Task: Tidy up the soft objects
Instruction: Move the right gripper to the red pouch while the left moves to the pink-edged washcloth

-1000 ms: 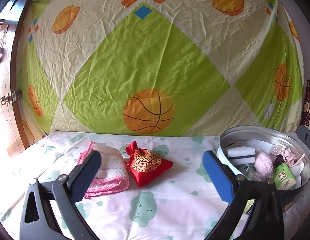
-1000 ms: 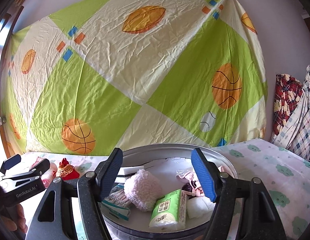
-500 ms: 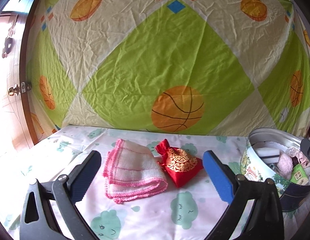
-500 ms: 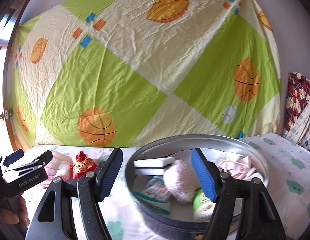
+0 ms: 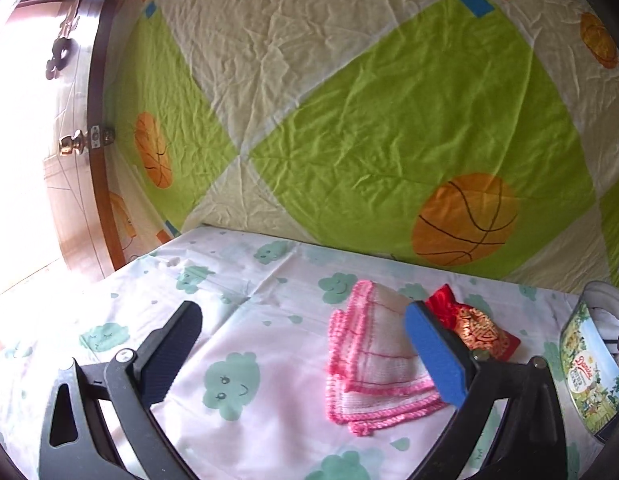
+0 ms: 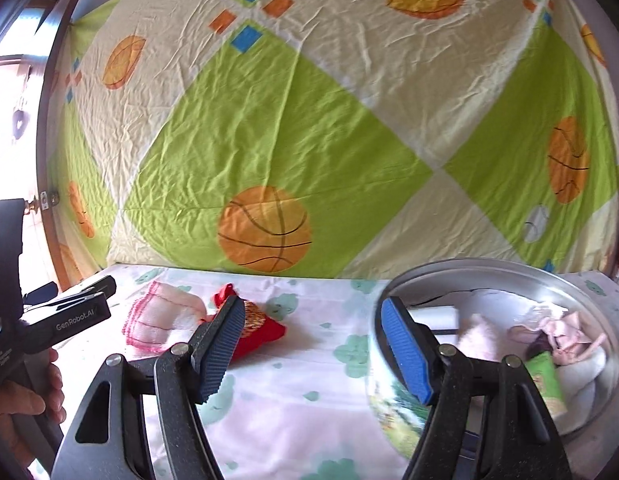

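A folded cloth (image 5: 373, 364) with pink crocheted edging lies flat on the tabletop (image 5: 245, 328), which is covered by a white sheet printed with green clouds. A red pouch (image 5: 475, 330) with gold embroidery lies just beside the cloth, on its right; whether the two touch cannot be told. A round tin (image 6: 509, 280) stands further right, apart from the pouch. Inside the tin lie a pale pink fluffy item (image 6: 475, 334), a pink fabric piece (image 6: 561, 330), a green packet (image 6: 547, 380) and a white block (image 6: 433, 314).

The left gripper (image 5: 303, 354) hovers over the tabletop, fingers spread, holding nothing. Its blue-padded right finger (image 5: 433, 354) overlaps the cloth and pouch in the view. The right gripper (image 6: 311, 348) hangs between pouch and tin, fingers spread and empty. Its right finger (image 6: 405, 350) overlaps the tin's near rim in the view.

A green and cream sheet (image 6: 309, 120) with basketball prints hangs behind the tabletop. A wooden door (image 5: 69, 200) stands at far left.
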`<state>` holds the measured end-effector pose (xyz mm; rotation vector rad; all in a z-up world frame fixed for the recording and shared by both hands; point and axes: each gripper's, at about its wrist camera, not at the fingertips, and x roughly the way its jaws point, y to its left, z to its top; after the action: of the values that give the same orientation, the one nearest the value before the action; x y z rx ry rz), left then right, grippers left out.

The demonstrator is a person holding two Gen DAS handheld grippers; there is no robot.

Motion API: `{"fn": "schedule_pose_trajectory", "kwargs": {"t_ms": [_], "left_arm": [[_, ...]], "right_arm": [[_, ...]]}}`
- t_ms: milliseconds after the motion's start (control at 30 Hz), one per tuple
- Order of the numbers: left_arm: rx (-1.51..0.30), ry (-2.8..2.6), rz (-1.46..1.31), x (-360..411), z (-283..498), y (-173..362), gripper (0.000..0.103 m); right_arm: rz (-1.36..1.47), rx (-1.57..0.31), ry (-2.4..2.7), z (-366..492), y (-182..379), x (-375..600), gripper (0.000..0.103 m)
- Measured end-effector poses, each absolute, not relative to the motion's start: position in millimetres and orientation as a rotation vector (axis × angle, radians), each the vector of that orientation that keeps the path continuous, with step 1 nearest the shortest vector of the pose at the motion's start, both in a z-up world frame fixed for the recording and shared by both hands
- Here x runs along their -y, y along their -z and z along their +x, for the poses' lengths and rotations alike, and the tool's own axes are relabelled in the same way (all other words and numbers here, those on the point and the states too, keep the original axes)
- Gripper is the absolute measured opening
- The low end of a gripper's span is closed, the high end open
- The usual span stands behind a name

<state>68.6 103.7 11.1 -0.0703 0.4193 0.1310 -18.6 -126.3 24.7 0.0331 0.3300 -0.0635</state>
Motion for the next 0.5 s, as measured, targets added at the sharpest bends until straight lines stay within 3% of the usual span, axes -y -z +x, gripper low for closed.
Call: {"fn": "schedule_pose_trajectory", "kwargs": {"t_ms": [500], "left_arm": [[-0.478,-0.260,-0.126,-144.0,97.0,-2.5,0.103]], "right_arm": [[0.078,-0.705,-0.165,97.4,11.6,87.4,0.073]]}}
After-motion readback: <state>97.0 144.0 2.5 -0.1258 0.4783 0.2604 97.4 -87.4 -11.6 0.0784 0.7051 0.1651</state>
